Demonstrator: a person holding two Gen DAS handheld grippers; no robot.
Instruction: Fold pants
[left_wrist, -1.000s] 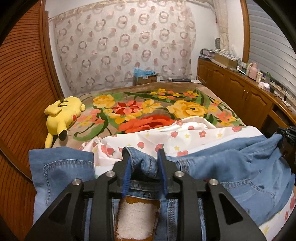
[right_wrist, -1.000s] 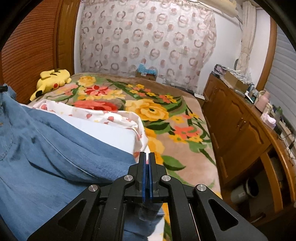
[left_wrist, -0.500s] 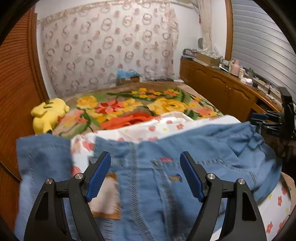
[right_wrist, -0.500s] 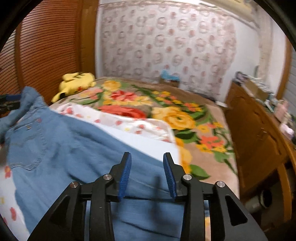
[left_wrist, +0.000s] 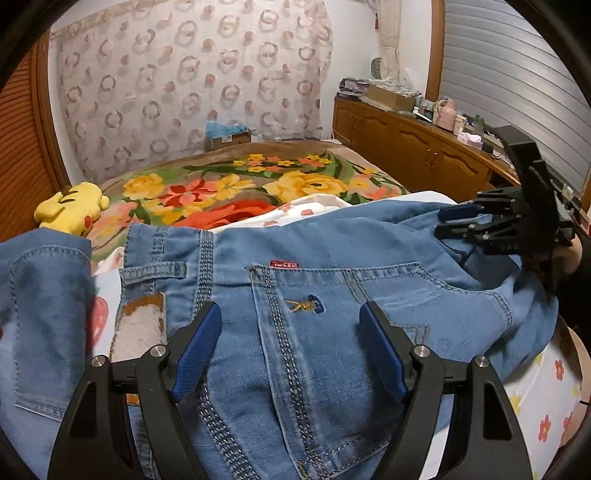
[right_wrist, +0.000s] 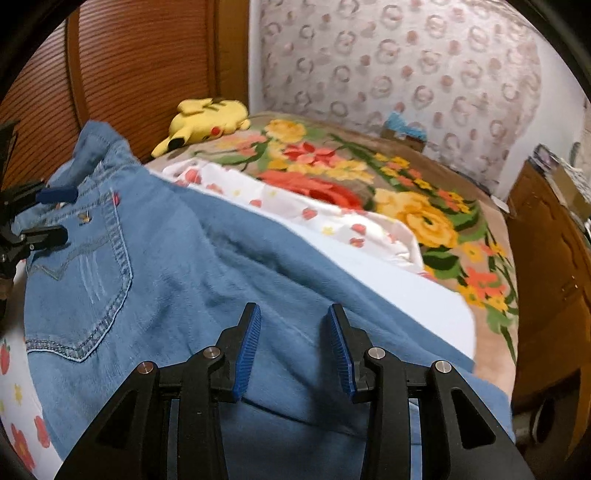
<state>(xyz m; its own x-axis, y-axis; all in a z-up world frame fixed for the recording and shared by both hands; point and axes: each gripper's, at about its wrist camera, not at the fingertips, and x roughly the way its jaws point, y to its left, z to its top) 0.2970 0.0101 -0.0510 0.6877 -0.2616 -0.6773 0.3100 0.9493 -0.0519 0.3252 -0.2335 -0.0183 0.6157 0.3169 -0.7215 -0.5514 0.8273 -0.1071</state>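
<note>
Light blue jeans (left_wrist: 332, 266) lie spread across the bed, seat side up, with a back pocket and a small embroidered mark showing. My left gripper (left_wrist: 290, 332) hovers open over that pocket, its blue pads wide apart and gripping nothing. In the right wrist view the jeans (right_wrist: 177, 266) run from the pocket at the left down to a leg. My right gripper (right_wrist: 293, 339) stands open just above that leg, and no cloth is pinched between its pads. Each gripper shows in the other's view: the right gripper (left_wrist: 443, 222) at the jeans' right end, the left gripper (right_wrist: 62, 214) by the waistband.
The jeans rest on a white flower-print sheet (left_wrist: 546, 387) over a floral blanket (left_wrist: 229, 188). A yellow plush toy (left_wrist: 70, 210) lies at the bed's far left, by a wooden slatted wall. A cardboard box (left_wrist: 225, 134) sits beyond the bed. A wooden cabinet (left_wrist: 406, 147) lines the right side.
Both grippers were shut on the jeans a second ago and have since opened and let go. The jeans now lie flat, and both grippers have sunk closer to them.
</note>
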